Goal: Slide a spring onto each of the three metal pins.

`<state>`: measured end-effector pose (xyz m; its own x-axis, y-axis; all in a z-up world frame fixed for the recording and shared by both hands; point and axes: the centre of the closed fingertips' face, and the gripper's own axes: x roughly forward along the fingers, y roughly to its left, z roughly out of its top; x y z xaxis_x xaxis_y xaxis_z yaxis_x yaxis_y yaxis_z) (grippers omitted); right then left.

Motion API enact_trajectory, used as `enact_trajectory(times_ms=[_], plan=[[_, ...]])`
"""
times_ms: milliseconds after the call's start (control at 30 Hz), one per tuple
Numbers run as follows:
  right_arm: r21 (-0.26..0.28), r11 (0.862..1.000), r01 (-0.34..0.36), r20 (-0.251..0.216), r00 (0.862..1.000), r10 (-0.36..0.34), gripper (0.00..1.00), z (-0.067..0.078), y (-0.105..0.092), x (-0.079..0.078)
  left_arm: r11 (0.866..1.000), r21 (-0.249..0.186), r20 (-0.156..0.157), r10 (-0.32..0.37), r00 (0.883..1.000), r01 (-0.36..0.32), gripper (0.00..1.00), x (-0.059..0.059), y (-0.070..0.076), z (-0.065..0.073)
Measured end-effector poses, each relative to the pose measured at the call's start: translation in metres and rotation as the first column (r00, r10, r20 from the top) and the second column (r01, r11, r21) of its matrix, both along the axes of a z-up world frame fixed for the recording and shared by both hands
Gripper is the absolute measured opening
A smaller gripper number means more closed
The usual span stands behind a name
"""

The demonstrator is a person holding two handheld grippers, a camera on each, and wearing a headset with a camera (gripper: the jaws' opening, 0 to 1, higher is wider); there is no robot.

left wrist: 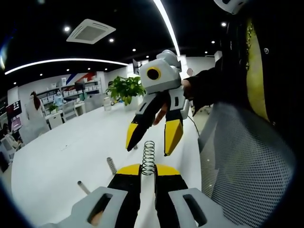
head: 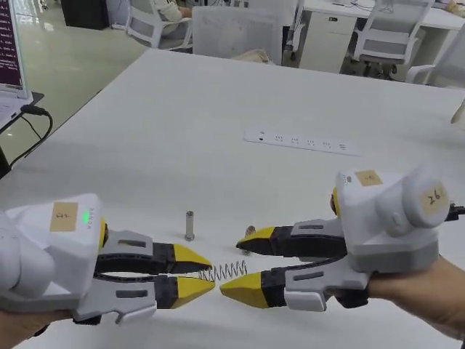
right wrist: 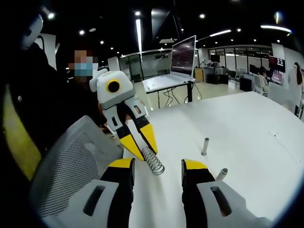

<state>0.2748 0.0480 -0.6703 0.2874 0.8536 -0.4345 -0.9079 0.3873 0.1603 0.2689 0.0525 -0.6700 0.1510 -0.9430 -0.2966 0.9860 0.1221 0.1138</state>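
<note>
Above table [head: 218,109], left gripper [head: 211,275] fingers [head: 187,255] clench spring [head: 229,272], right gripper [head: 230,264] fingers released; next we align it over bare pin [head: 189,225].

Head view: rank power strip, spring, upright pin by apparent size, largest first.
1. power strip, longest.
2/3. spring and upright pin look alike; spring is nearer, one end hidden in the left gripper, so no ranking.

Handwritten number 26 on round yellow sticker [head: 434,198] at rear of right gripper [head: 231,265], square yellow sticker [head: 368,177] on its top, mark illegible, yellow sticker [head: 64,216] on left gripper [head: 212,275], mark illegible, laptop screen [head: 6,43] text too small to read.
</note>
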Motion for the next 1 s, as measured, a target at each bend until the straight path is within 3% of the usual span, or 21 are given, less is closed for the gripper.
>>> enact_trajectory(times_ms=[1000], plan=[[0.038,0.999,-0.034,-0.045,0.998,0.036,0.14,0.0006,0.0061,-0.0074,1.000,-0.025,0.001,-0.018,1.000,0.018,0.02,-0.0040,-0.0051,0.0059]])
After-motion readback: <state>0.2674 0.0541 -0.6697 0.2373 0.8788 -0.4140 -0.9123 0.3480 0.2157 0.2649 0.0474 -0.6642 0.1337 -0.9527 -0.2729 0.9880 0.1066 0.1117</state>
